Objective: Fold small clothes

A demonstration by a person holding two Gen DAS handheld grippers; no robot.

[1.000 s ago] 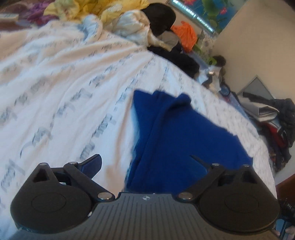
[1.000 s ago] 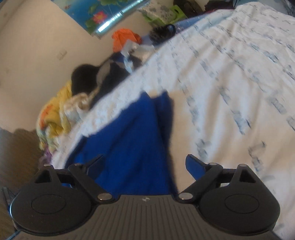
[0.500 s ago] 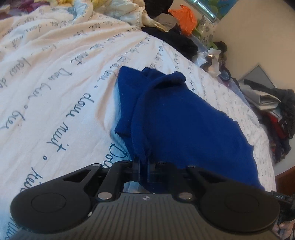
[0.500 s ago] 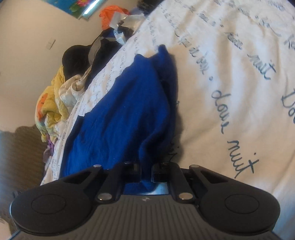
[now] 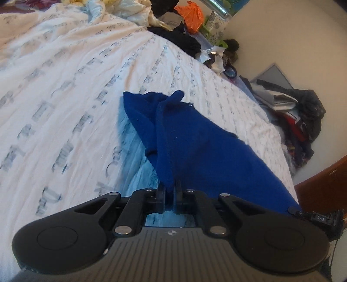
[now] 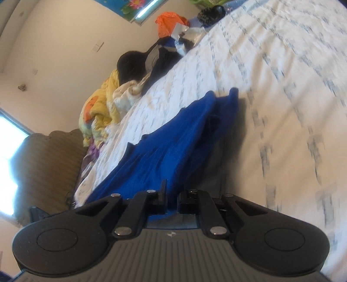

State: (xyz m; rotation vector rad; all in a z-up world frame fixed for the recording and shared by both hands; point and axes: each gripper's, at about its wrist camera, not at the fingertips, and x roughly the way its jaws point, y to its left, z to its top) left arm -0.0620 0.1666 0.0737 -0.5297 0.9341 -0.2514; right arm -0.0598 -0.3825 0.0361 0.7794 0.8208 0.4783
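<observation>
- Blue fleece garment (image 5: 195,138) lies on the bed, its near edge lifted off the bedspread (image 5: 65,91) and its far end resting on it; which kind of garment it is cannot be told, since it is bunched and partly folded over itself.
- Left claw (image 5: 170,193) is pinched shut on one near corner of the fabric, which hides the pads.
- Right claw (image 6: 172,199) is likewise clamped on another near corner of the same garment (image 6: 173,143); cloth between the jaws hides the pads here too.
- White bedspread with grey-blue script is smeared by blur, so the words cannot be read.
- At the far edge of the bed sits a heap of clothes: dark pieces (image 5: 182,38), an orange bag (image 5: 190,13) and a yellow quilt (image 6: 97,108), all overlapping and hard to separate.
- Beside the bed by the wall, more dark clothing (image 5: 303,121) is piled up, cut off by the rim of the view.
</observation>
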